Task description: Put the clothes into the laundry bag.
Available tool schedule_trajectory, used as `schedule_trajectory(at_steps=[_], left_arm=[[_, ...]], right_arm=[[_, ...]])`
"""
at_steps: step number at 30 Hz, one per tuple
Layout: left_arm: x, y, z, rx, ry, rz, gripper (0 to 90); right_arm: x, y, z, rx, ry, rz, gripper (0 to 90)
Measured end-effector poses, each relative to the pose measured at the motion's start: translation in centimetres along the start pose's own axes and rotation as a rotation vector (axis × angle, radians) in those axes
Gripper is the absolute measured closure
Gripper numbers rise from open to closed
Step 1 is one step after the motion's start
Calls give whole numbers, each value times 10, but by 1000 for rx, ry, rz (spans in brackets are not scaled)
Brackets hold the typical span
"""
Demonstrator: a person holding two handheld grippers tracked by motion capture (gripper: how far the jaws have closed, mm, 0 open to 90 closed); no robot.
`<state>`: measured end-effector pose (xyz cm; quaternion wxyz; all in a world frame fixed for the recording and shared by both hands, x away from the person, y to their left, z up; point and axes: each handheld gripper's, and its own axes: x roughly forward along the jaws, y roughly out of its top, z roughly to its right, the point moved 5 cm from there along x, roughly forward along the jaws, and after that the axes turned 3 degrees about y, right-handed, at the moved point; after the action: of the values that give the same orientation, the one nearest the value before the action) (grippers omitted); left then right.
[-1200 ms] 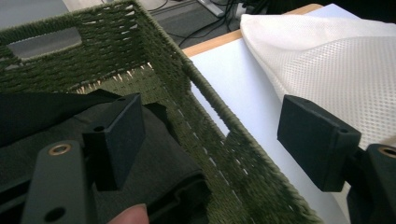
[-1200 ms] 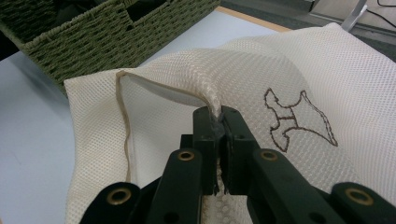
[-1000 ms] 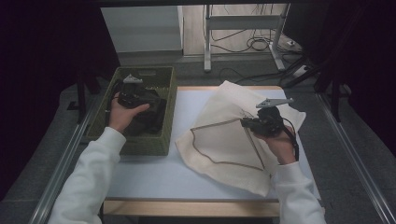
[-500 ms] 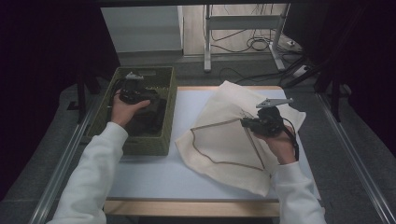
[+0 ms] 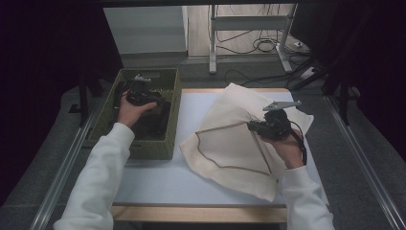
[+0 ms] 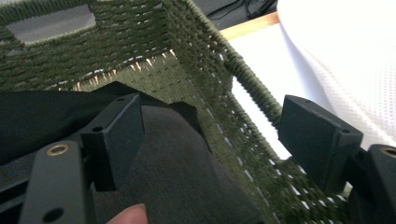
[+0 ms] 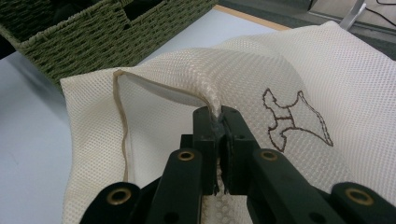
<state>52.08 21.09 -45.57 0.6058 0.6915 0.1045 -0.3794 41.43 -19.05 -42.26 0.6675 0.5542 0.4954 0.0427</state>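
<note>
A white mesh bag [image 5: 230,148] with beige trim lies on the table's right half. My right gripper [image 5: 252,127] is shut on a pinch of its upper layer [image 7: 215,109] and holds that fold raised, so the mouth gapes beside the beige trim [image 7: 122,121]. A brown dog outline [image 7: 294,119] is stitched on the bag. At the left stands a green woven basket [image 5: 170,120] with dark cloth [image 6: 177,177] inside. My left gripper [image 5: 146,98] hangs open over it. One jaw is above the cloth, the other above the basket's rim [image 6: 252,88], with nothing gripped.
The basket [image 7: 107,32] sits close to the bag's left edge. A white table surface [image 5: 158,182] lies bare toward the front. Metal rails run along both sides, and cables and a stand's legs [image 5: 249,43] lie on the floor behind the table.
My left gripper has shifted a little and sunk lower inside the basket. The right gripper has kept still with the bag's fold in it.
</note>
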Motion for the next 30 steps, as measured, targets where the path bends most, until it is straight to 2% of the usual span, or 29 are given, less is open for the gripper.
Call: schedule_trajectory(at_steps=[7, 11, 17, 26, 30], left_arm=[[13, -2, -6, -12, 16, -26, 210], [22, -6, -10, -17, 17, -62, 188], [33, -6, -11, -2, 18, -113, 160], [54, -11, -14, 29, 66, -195, 139], [60, -13, -17, 39, 84, -213, 135]], right_arm=[[1, -1, 1, 1, 0, -4, 855], [2, -1, 1, 2, 0, -5, 855], [2, -2, 3, 6, -1, -6, 855], [1, -2, 4, 10, -3, -5, 855], [2, -3, 6, 14, -4, -10, 855]])
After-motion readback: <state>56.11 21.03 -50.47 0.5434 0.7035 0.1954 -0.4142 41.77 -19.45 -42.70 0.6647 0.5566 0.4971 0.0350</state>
